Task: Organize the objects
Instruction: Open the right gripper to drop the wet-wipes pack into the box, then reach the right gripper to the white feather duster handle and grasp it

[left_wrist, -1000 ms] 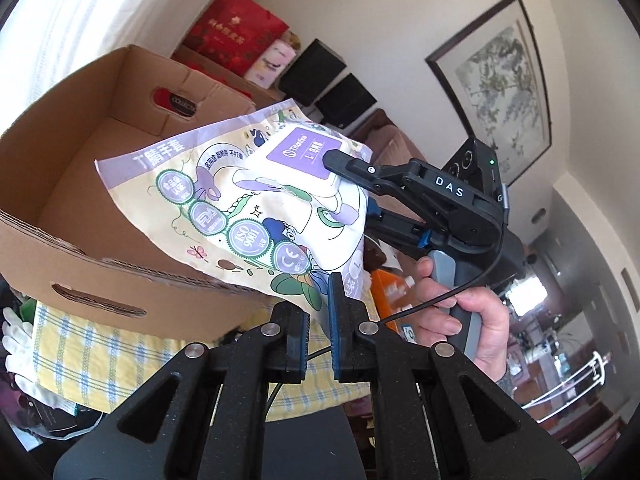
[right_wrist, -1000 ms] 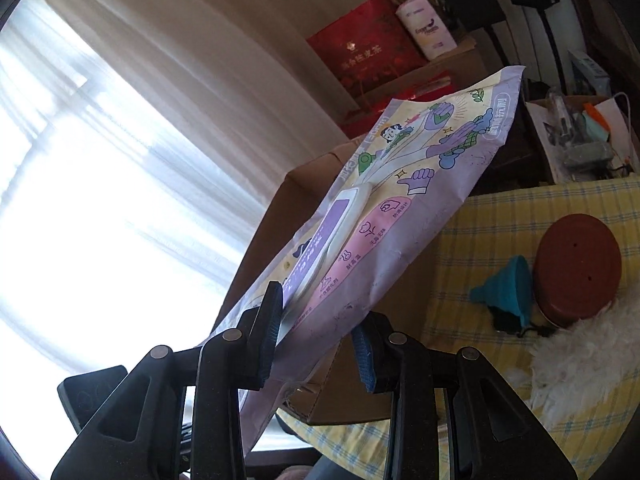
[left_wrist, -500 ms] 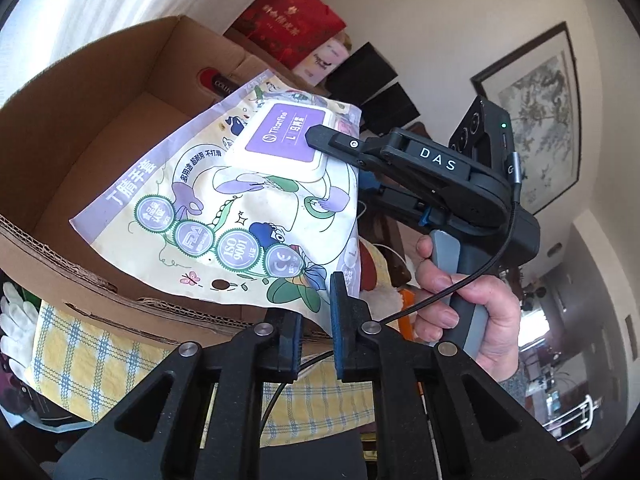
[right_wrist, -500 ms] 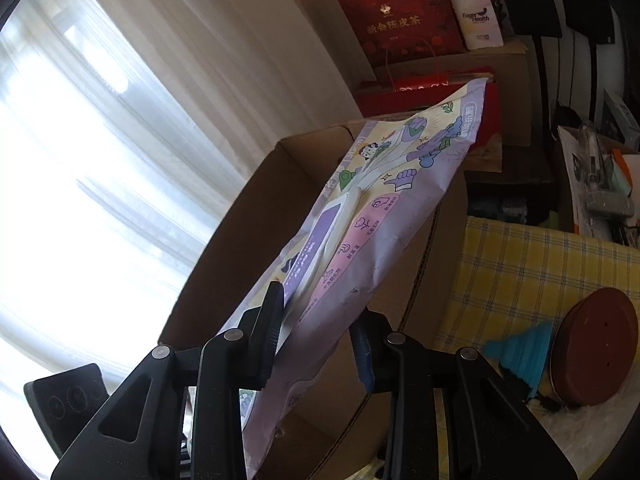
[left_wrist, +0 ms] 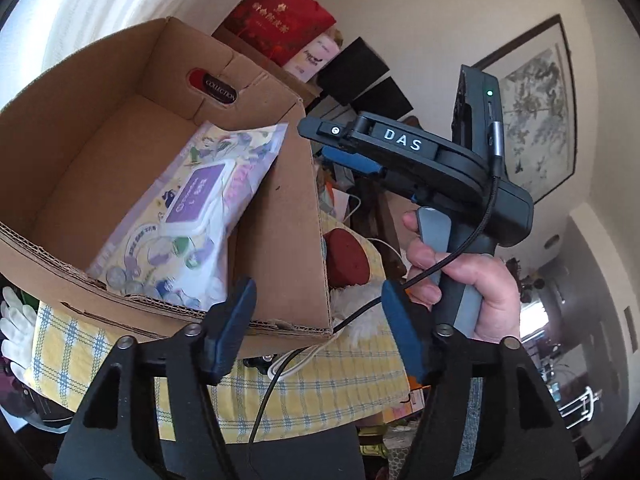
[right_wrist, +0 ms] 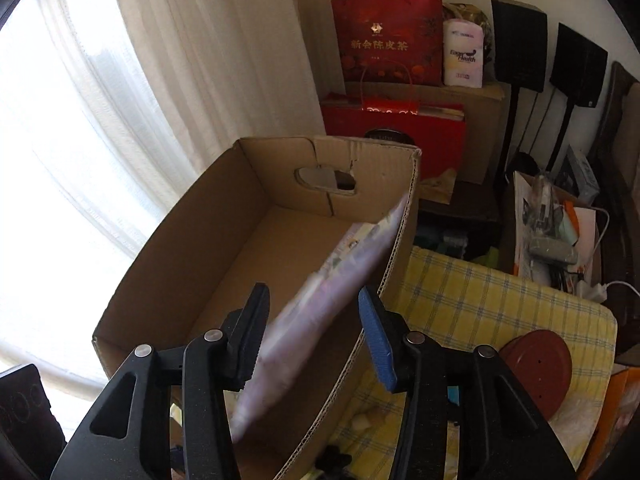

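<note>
A pack of wet wipes (left_wrist: 192,216) with a purple lid lies slanted inside the open cardboard box (left_wrist: 280,240), leaning on its right wall. My left gripper (left_wrist: 316,320) hangs in front of the box's near corner; its jaws are opening, wide apart, with nothing between them. A hand (left_wrist: 480,292) holds my right gripper (left_wrist: 332,146) just above the box's right wall, clear of the pack. In the right wrist view the pack (right_wrist: 320,312) is a blur dropping between the fingers of my right gripper (right_wrist: 314,320). Those jaws are opening and the pads do not press it.
The box (right_wrist: 200,240) stands on a yellow checked cloth (right_wrist: 500,304). A brown-red round lid (right_wrist: 536,372) and white fluff lie to the box's right. Red gift bags (right_wrist: 388,44) and cartons are stacked behind. White gloves (left_wrist: 12,320) lie at the left.
Both grippers held the wipes pack over the box before. Both have let go: the left jaws have spread wide, the right ones have parted, and the pack has dropped into the box.
</note>
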